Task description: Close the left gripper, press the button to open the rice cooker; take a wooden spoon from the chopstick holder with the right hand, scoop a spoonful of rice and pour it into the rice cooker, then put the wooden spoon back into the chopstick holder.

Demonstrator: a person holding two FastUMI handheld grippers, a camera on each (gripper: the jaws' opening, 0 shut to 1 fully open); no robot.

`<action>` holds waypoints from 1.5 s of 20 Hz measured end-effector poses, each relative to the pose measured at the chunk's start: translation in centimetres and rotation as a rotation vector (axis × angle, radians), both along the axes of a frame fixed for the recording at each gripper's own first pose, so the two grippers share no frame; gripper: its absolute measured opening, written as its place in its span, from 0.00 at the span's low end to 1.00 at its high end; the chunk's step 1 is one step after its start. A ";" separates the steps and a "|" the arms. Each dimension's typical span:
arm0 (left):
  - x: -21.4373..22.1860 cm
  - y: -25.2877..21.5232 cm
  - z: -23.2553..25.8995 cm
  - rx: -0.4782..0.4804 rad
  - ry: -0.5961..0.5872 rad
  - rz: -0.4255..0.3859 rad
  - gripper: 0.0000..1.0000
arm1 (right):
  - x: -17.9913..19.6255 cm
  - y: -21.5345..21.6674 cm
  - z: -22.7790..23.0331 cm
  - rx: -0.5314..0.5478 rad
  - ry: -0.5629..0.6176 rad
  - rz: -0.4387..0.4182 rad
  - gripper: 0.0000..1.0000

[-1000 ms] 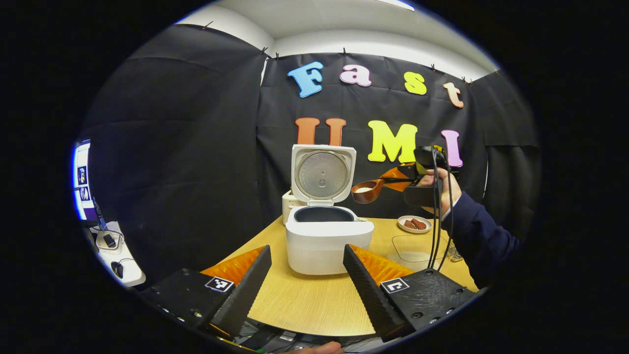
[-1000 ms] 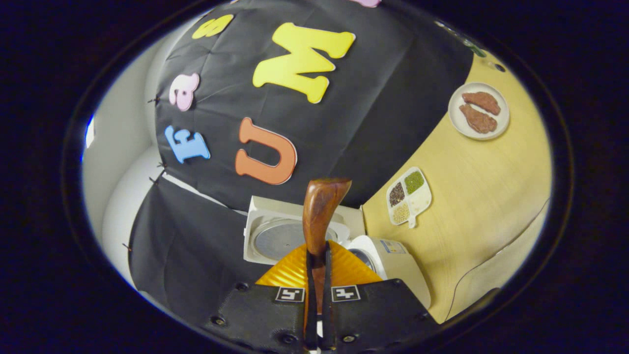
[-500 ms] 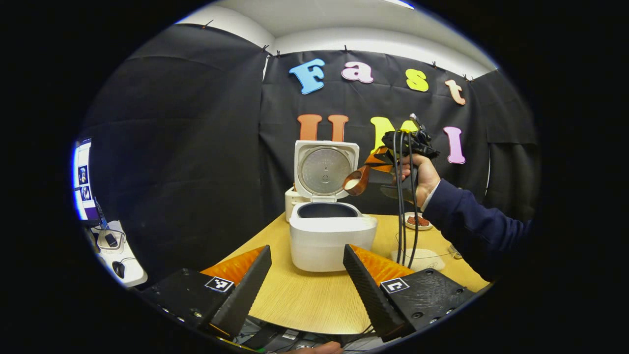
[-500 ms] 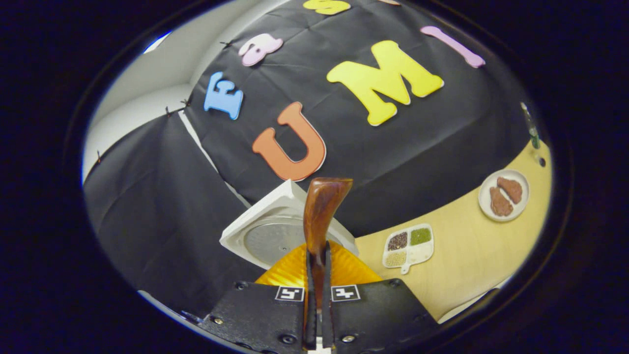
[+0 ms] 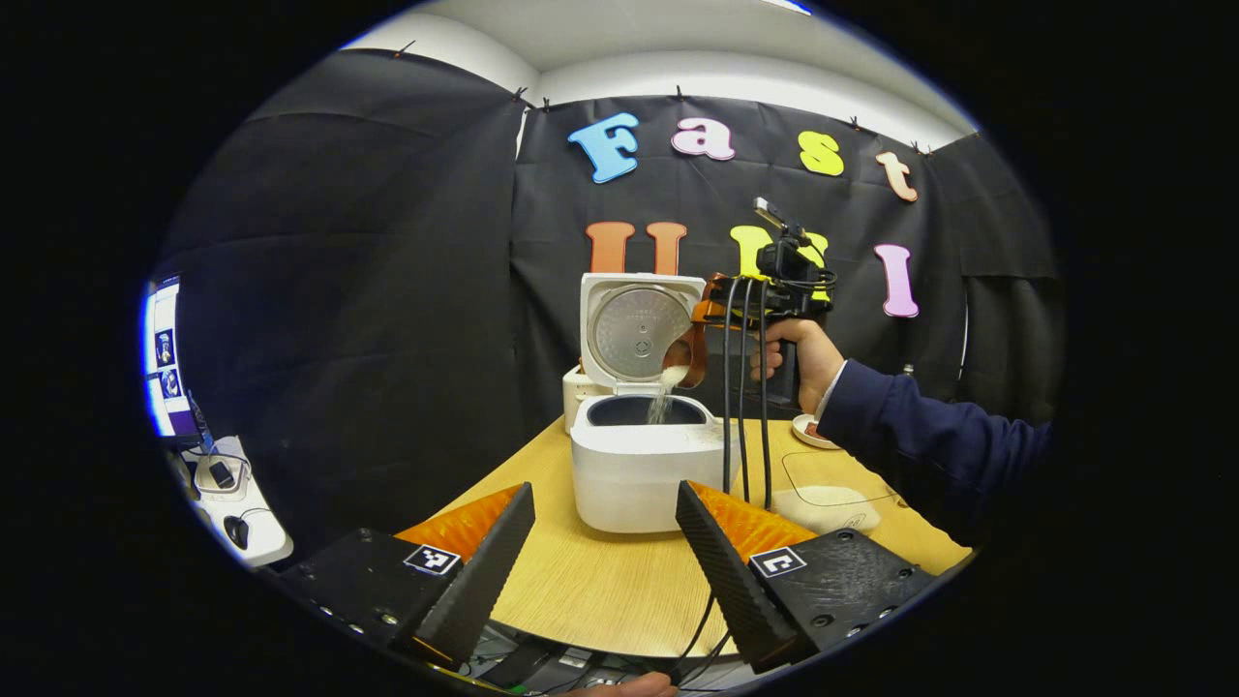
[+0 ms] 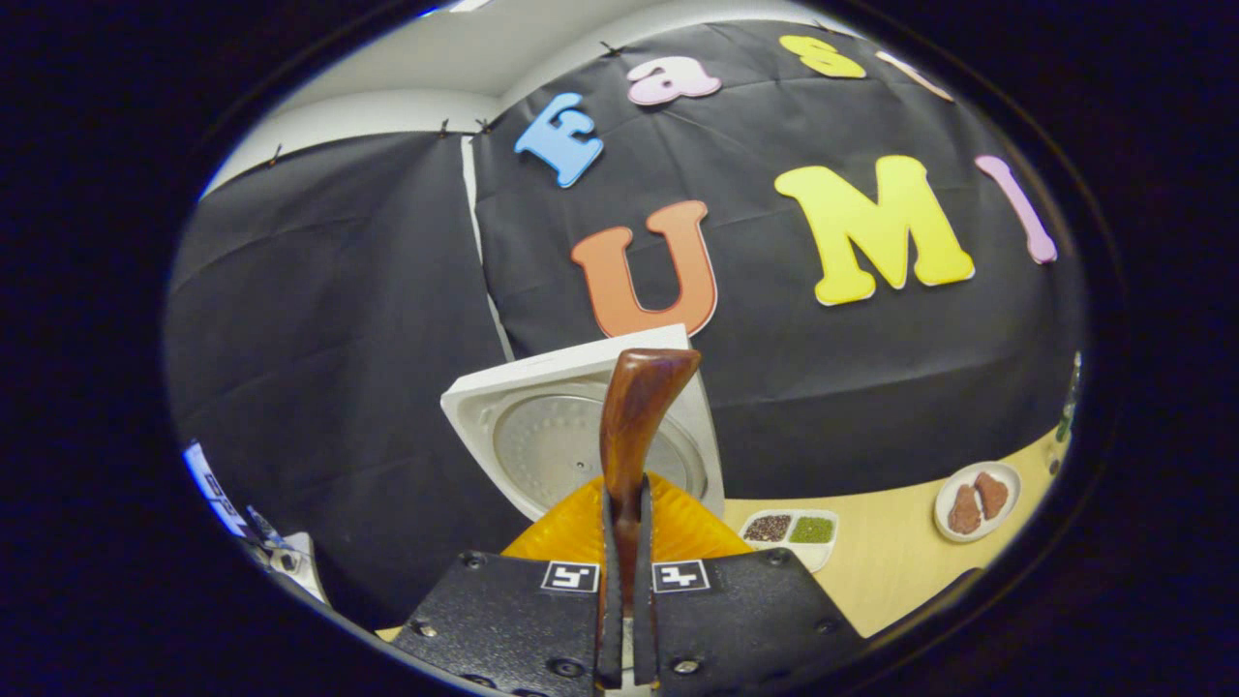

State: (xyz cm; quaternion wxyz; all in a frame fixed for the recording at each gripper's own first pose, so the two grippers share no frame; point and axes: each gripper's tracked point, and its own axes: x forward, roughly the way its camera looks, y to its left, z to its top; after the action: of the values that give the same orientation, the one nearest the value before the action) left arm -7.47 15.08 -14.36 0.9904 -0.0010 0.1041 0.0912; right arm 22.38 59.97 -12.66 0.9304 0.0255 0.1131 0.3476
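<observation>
The right gripper point(image 6: 624, 581), jaws pinching the wooden spoon point(image 6: 634, 426) by its handle, has tipped the bowl further since half a second ago, and rice point(image 5: 661, 402) now streams into the open rice cooker point(image 5: 644, 465) near the table's point(image 5: 600, 590) back edge. The left gripper point(image 5: 605, 542) hangs back with jaws spread. I'd say only returning the spoon remains.

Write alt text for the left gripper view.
A hand tips a wooden spoon with the right tongs, spilling rice into an open white rice cooker on a wooden table. The left tongs sit open in the foreground.
</observation>
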 end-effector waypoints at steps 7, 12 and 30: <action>0.2 -0.2 -0.2 0.005 0.006 -0.003 0.93 | -4.1 2.7 0.3 -0.156 -0.254 0.126 0.10; 0.0 -0.5 -0.7 0.022 0.019 0.000 0.93 | -7.2 4.2 -0.3 -0.281 -0.456 0.151 0.10; 1.8 -4.5 0.1 0.002 -0.034 -0.062 0.93 | -8.8 -2.8 2.4 -0.222 -0.407 0.013 0.07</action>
State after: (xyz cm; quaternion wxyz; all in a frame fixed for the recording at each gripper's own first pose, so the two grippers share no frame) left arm -5.63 10.62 -14.23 0.9944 0.0016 0.0869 0.0603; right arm 13.61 57.18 -10.24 0.9289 -0.1482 -0.0391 0.3372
